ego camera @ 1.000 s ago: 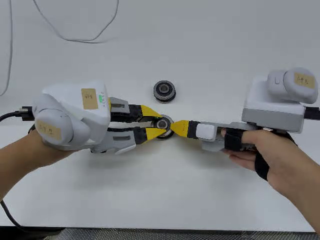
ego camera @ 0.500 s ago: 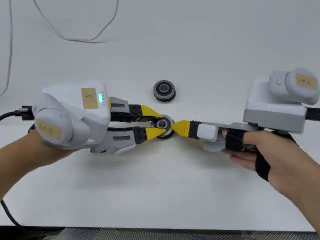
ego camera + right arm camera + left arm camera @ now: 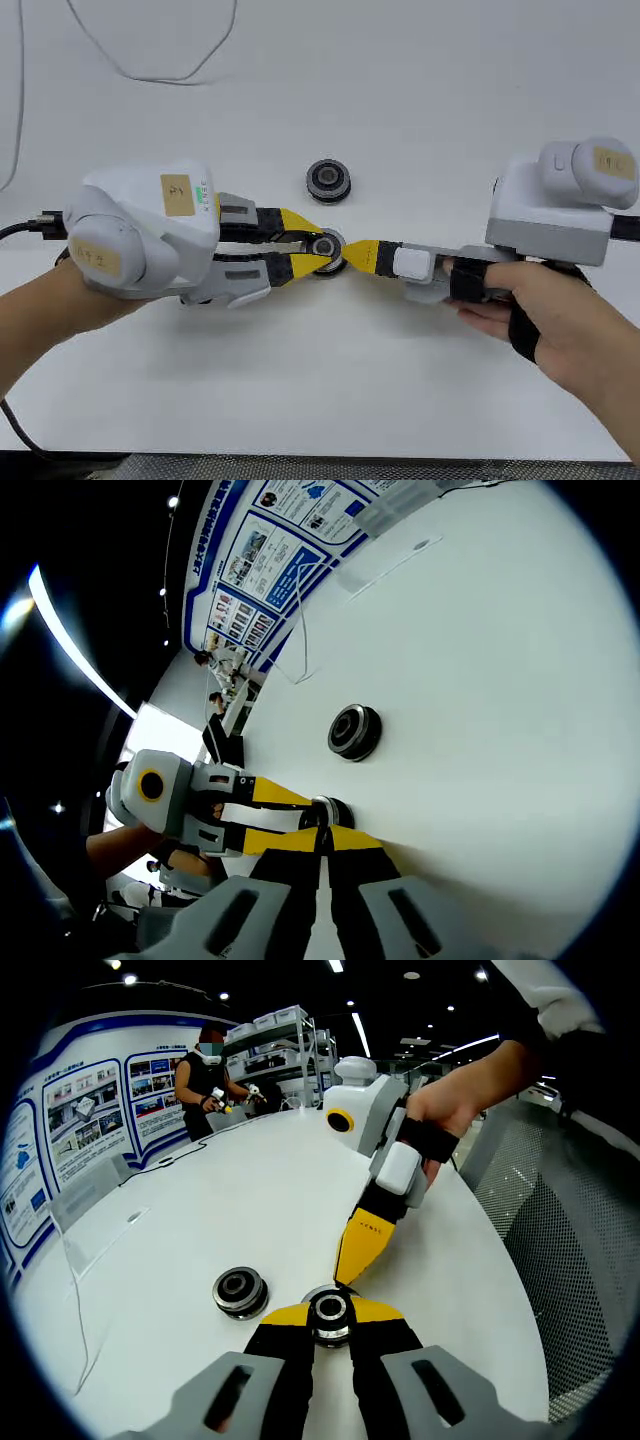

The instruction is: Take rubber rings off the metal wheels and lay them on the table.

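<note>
The left gripper (image 3: 314, 246) pinches one wheel (image 3: 328, 247) low over the desk (image 3: 420, 110). The right gripper (image 3: 352, 256), jaws pressed together, touches that wheel's rim. Best to hold it steady and peel its rubber ring (image 3: 336, 268) sideways. A second wheel (image 3: 329, 181) lies beyond.

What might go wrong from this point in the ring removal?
The right hand-held gripper, jaws shut, meets just the rim of the held wheel; its tips may slip off on the pull. The left hand-held gripper clamps that wheel between narrow yellow tips, so a pull could twist it loose. The second wheel lies close beyond and might get knocked.
</note>
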A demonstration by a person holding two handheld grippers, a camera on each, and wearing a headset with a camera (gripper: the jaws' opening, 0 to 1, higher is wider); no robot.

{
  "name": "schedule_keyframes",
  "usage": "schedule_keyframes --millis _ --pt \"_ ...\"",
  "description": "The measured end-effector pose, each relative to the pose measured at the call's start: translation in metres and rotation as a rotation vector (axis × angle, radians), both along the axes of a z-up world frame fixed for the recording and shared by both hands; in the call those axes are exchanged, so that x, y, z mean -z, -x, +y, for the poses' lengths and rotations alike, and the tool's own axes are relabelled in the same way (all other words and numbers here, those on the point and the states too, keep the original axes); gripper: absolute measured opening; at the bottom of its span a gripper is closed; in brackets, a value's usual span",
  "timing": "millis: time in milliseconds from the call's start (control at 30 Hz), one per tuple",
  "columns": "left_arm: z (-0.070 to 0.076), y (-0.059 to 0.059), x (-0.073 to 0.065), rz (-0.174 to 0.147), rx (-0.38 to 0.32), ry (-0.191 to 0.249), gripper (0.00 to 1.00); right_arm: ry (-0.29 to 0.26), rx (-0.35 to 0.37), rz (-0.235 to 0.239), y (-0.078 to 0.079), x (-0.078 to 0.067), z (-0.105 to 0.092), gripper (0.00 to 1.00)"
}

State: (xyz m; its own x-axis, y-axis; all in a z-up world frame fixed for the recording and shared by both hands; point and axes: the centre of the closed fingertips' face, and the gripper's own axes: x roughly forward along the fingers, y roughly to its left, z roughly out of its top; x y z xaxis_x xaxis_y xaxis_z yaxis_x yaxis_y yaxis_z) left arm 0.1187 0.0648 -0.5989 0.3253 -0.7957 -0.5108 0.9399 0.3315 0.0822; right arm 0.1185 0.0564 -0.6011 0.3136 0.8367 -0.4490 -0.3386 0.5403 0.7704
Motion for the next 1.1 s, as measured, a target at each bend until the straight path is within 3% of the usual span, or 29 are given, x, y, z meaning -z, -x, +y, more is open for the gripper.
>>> schedule_keyframes --millis 300,400,967,1100 --pt "0.000 0.000 0.000 0.000 0.001 0.000 0.13 0.021 -0.005 -0.006 0.001 0.004 -0.001 0.16" --pt "0.000 0.000 0.000 -0.001 0.004 0.000 0.13 -0.003 0.005 0.008 0.001 0.004 0.001 0.16" --pt "-0.001 0.000 -0.001 -0.002 0.014 -0.002 0.13 0.000 0.005 0.031 0.004 0.012 0.002 0.16" --pt "-0.001 0.000 -0.001 -0.003 0.017 -0.003 0.13 -0.023 0.000 0.050 0.006 0.010 0.003 0.15"
